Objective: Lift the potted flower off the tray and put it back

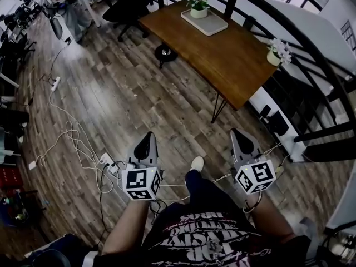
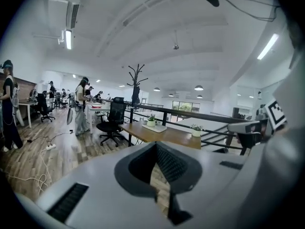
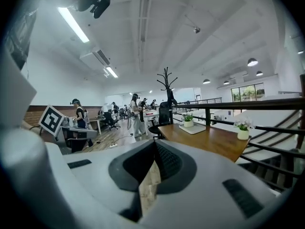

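Left tongs (image 1: 148, 144): together, nothing in them, over the wood floor (image 1: 122, 93). Far ahead, the potted flower (image 1: 198, 7) stands upright on the tray (image 1: 214, 26) at the far end of the surface (image 1: 222, 60), well apart from both tongs and roughly between their lines. Right tongs (image 1: 240, 142): also together and empty, marginally nearer by my reckoning. A second pot (image 1: 276, 52) sits at the surface's right edge; I judge it isn't my target.

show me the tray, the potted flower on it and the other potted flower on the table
tray (image 1: 214, 24): head view, bare flat part beside the pot.
potted flower on the tray (image 1: 198, 13): head view, its white pot.
other potted flower (image 1: 273, 58): head view, its white pot.
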